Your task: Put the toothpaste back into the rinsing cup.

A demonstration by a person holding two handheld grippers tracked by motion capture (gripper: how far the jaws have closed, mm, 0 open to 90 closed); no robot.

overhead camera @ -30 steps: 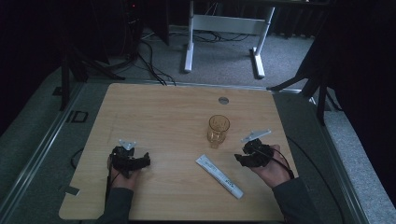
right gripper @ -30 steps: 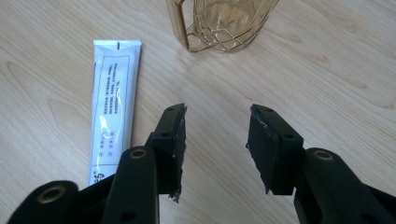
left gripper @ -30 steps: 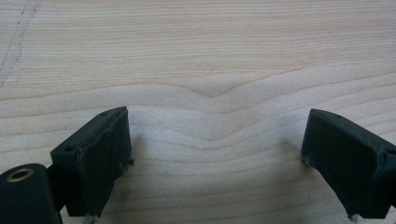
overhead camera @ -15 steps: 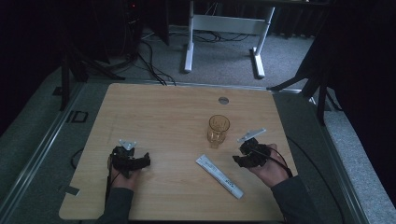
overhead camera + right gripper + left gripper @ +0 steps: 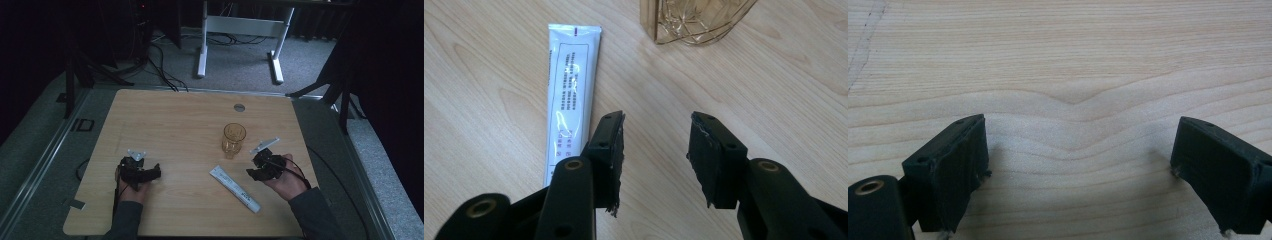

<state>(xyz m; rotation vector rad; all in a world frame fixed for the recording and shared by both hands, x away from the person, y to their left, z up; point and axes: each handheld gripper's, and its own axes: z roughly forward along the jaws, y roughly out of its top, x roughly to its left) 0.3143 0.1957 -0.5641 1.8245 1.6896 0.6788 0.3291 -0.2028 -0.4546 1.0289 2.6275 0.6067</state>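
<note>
A light wooden rectangular desk [image 5: 180, 125] is seen from above, and on it an amber, faceted, transparent drinking glass [image 5: 233, 140] stands upright toward the three o'clock side of the middle; nothing can be made out inside it, and in the right gripper view its patterned lower wall [image 5: 696, 20] appears at twelve o'clock. A long white flat tube with printed text [image 5: 235, 188] lies flat toward five o'clock of the glass, apart from it, set diagonally on the desk. The right gripper [image 5: 252, 172] is held in a hand [image 5: 285, 180] just beside the tube's three o'clock side, and its fingers [image 5: 611, 150] are parted with only bare wood between them; the tube [image 5: 570, 95] is seen lying just at nine o'clock of them, outside the gap. The left gripper [image 5: 156, 172] is held low at the desk's seven o'clock region, well apart from glass and tube, and its fingers [image 5: 955, 165] are spread wide over bare wood grain, gripping nothing.
</note>
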